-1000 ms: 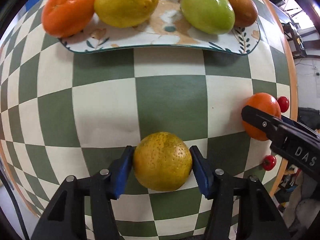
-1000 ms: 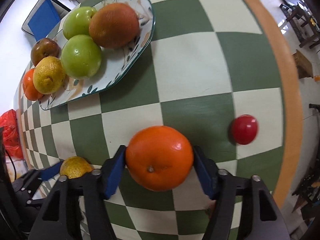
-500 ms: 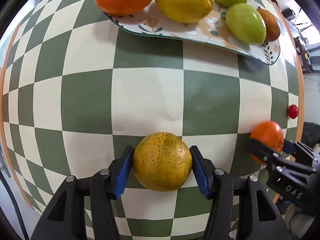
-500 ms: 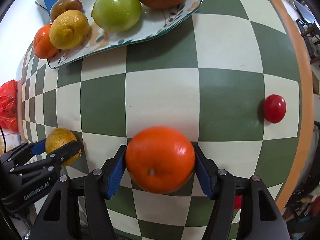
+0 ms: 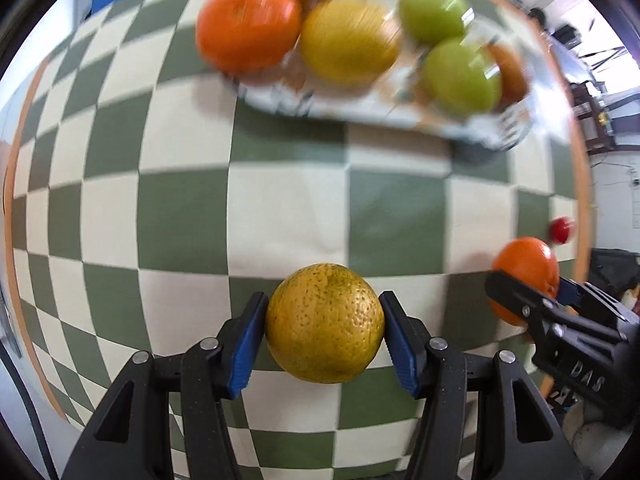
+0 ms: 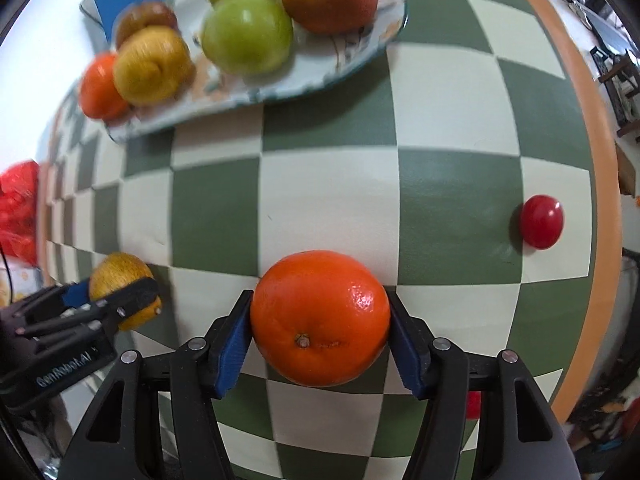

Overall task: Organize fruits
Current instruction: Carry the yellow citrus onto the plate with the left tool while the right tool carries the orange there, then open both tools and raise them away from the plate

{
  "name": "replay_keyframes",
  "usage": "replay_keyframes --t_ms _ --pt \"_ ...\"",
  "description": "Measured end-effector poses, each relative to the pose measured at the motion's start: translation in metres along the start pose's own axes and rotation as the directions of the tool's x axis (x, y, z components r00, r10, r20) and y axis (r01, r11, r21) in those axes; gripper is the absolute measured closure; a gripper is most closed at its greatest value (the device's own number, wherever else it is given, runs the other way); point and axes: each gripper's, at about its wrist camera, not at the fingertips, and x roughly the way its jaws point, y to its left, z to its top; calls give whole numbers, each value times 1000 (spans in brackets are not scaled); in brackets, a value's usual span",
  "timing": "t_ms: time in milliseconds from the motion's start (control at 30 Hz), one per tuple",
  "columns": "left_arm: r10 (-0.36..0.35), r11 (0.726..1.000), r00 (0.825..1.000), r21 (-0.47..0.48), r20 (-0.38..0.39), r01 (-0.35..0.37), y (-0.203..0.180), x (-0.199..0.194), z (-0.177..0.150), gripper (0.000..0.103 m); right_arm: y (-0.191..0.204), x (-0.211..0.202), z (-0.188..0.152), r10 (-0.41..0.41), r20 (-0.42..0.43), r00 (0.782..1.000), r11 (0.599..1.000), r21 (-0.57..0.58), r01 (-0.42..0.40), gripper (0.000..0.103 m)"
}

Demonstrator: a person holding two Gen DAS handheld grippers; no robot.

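On plate (image 6: 352,60): apples (image 6: 246,32), citrus (image 6: 152,66), blurred.

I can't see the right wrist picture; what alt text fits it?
Two blue-padded jaws grip a bright orange above a green-and-cream checkered table. Beyond sits a blurred plate of fruit; a small red fruit lies right.
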Motion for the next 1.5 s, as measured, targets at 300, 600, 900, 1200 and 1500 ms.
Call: replay_keyframes --t_ms 300,600,900,1200,1500 --pt "-89 995 993 61 74 85 -34 -82 121 49 -8 -94 92 133 190 973 989 43 -144 38" --pt "57 995 997 81 -58 -52 -36 -29 206 48 -4 -57 216 68 117 991 997 35 -72 38" --pt "57 996 994 67 -89 -51 -35 -11 215 46 -15 -15 233 51 31 998 998 40 -52 37" --pt "7 1000 998 -6 -58 -8 -22 -25 213 9 -22 -20 227 66 32 997 996 59 -68 25" --pt "38 996 999 -76 36 -35 7 -44 179 9 -6 -61 195 -73 137 988 997 -13 76 9"
